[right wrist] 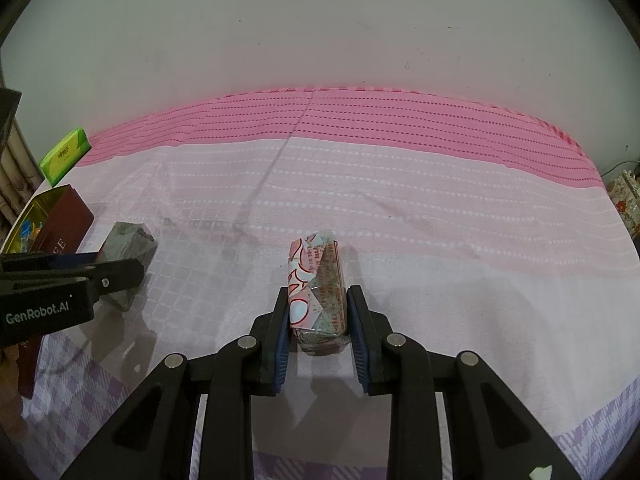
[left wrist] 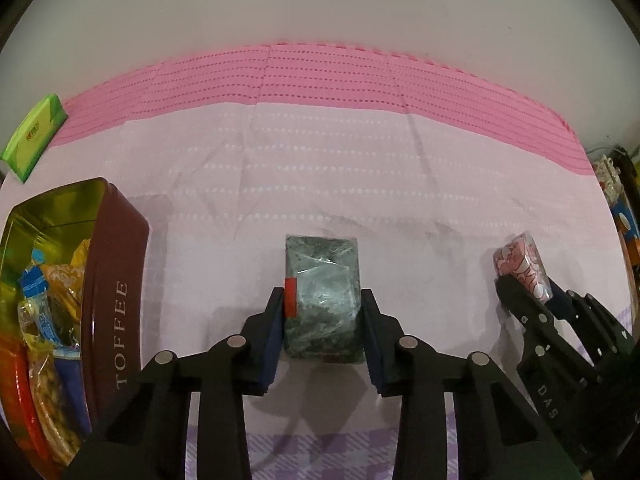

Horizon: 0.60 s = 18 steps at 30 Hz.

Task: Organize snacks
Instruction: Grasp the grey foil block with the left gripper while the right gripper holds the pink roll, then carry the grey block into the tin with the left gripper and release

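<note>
My left gripper (left wrist: 322,316) is shut on a dark green wrapped snack block (left wrist: 322,296) that rests on the pink-and-white cloth. My right gripper (right wrist: 318,320) is shut on a pink-and-white wrapped snack pack (right wrist: 318,292), also on the cloth. In the left wrist view the right gripper (left wrist: 528,292) and its pink pack (left wrist: 520,264) show at the right. In the right wrist view the left gripper (right wrist: 120,270) and the green block (right wrist: 128,240) show at the left. A brown TOFFEE tin (left wrist: 116,280), open and holding several snack packets, stands left of the green block.
A green box (left wrist: 34,136) lies at the far left near the cloth's pink band (left wrist: 320,76). A white wall (left wrist: 320,0) stands behind the table. Cluttered items (left wrist: 616,200) sit past the right edge. The tin also shows in the right wrist view (right wrist: 60,220).
</note>
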Tool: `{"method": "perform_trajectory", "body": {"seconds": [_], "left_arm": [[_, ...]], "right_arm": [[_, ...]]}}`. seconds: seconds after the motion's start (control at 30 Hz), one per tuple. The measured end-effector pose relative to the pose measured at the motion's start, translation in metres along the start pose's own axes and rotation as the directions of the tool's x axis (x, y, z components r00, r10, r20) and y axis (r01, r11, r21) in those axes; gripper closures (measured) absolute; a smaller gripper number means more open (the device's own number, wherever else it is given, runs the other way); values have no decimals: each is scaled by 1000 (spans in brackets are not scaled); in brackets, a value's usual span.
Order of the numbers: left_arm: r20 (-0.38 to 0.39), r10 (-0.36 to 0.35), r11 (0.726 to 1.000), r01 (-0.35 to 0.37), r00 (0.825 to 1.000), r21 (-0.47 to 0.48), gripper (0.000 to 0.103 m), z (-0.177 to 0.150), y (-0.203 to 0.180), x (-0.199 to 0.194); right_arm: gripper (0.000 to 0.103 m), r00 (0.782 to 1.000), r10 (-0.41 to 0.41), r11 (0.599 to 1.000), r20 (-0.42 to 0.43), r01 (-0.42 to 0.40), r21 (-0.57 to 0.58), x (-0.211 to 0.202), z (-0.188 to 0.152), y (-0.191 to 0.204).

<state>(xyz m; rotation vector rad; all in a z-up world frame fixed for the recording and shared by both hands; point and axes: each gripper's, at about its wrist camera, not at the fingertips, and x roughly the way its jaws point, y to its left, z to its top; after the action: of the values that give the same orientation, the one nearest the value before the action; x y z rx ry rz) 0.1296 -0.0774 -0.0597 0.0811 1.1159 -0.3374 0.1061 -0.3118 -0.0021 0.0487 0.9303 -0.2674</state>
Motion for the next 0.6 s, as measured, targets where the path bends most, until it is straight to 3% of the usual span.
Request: {"method": "perform_trajectory", "body": {"seconds": [0.6], "left_arm": [[-3, -10, 998, 10, 1000, 63, 67, -31, -1, -31]], "right_arm": [[76, 1000, -1, 1000, 0, 1, -1, 0, 0, 0]]}}
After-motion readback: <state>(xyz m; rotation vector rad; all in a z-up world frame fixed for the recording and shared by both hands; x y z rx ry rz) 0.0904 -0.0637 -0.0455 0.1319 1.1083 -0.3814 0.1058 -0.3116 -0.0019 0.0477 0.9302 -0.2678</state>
